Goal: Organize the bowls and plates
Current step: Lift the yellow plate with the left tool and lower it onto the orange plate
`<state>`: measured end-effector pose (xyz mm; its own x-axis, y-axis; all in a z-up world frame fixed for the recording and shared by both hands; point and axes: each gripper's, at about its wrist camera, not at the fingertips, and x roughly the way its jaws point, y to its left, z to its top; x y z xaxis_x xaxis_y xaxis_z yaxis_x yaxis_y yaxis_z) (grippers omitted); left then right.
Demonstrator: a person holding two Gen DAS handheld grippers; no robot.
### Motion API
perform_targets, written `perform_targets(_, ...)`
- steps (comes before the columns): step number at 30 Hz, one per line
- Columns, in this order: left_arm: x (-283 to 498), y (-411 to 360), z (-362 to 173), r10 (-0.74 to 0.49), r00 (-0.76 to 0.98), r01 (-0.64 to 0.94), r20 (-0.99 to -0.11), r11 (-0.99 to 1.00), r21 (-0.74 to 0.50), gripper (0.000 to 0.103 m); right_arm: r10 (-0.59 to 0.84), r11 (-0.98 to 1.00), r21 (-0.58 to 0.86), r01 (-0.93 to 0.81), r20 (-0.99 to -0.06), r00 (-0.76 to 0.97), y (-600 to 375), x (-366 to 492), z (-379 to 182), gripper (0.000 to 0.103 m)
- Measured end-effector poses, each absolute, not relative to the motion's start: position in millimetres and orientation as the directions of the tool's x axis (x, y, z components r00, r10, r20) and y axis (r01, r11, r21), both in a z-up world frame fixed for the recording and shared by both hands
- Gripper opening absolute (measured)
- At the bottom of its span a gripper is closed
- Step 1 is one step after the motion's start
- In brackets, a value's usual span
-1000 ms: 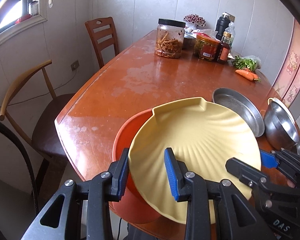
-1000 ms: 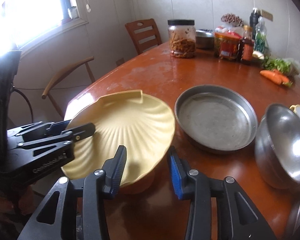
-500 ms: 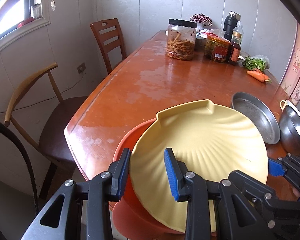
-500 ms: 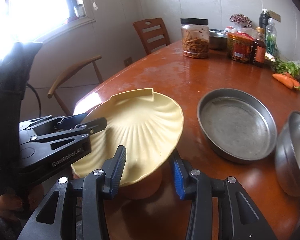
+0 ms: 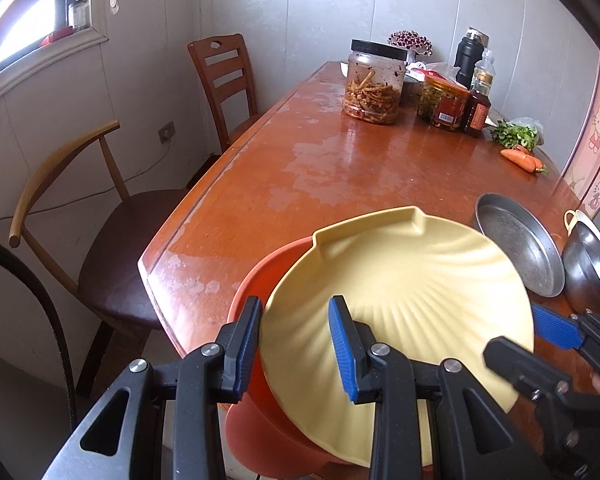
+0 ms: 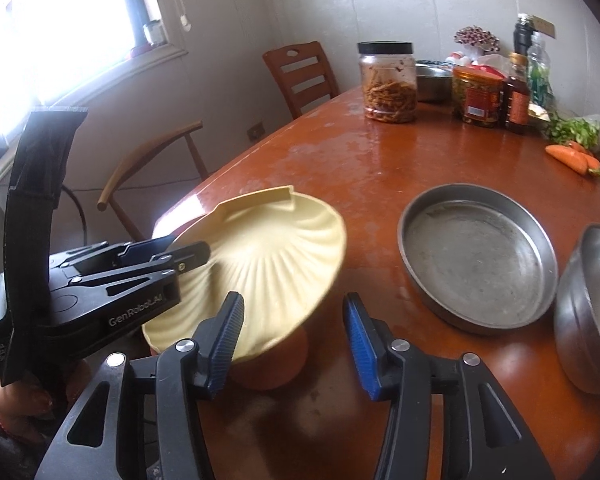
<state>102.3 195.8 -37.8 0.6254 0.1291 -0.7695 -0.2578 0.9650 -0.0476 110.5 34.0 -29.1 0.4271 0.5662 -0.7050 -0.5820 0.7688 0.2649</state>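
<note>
**Shell plate handed over to the left gripper**

Shell-shaped yellow plate (image 5: 400,304) sits tilted on an orange bowl (image 5: 256,292) at the near corner of the table, its rim and the bowl's wall both pinched in the left gripper (image 5: 296,344), which has kept the same clench throughout. The right gripper (image 6: 292,344) has just been opening: a second ago its jaws straddled the plate's near edge, and now they stand spread with nothing pressed between them, the plate's edge just beside the left pad. The stack has also slid nearer the table's edge. That reads as a release, so the left gripper alone now carries plate and bowl, and the right looks free for the next piece.

To the right lie a round metal pan (image 6: 476,256) and a steel bowl (image 6: 592,312), not yet stacked. The worn, glossy wooden table (image 5: 320,168) also holds a lidded jar (image 5: 374,80), sauce bottles, greens and a carrot (image 5: 520,158) at its far end. Two wooden chairs stand by the wall under a bright window.
</note>
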Motion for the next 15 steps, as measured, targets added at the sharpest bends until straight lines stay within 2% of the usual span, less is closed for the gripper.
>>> perform_targets(7, 96.5, 197.0, -34.9, 0.134, 0.624, -0.272, -0.770, 0.961, -0.054, 0.035, 0.557, 0.792, 0.272, -0.547, -0.688, 0.465, 8.8, 108.2, -22.0, 0.054)
perform_targets(15, 90.8, 195.8, -26.4, 0.137, 0.635, -0.279, -0.760, 0.958, -0.061, 0.041, 0.516, 0.831, 0.258, -0.493, -0.690, 0.507, -18.0, 115.6, -19.7, 0.053)
